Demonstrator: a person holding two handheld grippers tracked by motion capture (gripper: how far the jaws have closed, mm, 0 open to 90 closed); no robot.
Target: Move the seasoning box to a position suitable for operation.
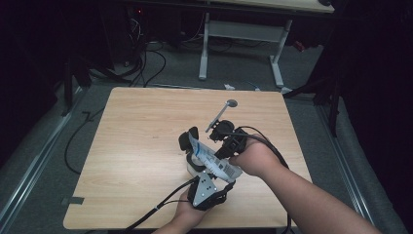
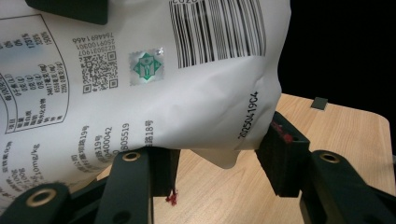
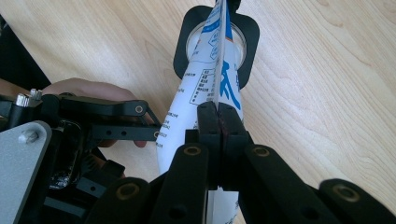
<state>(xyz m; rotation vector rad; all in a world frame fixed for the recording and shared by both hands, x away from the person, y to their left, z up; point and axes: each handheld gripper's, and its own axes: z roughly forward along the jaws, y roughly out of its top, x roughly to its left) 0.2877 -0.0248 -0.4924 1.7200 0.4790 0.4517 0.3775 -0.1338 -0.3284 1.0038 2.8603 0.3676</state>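
Note:
A white printed bag hangs tilted above the wooden table, held by both grippers. My right gripper is shut on the bag's thin sealed edge. My left gripper grips the bag's bulging lower body, one pad pressing on each side. The bag's far end points down over a white round cup set in a black collar. In the high view, the cup sits under the bag, just ahead of my left gripper and left of my right gripper.
A grey long-handled spoon lies on the table beyond the right hand. A small grey patch marks the table's edge. Cables trail off the table's front. Beyond the table are a desk frame and floor cables.

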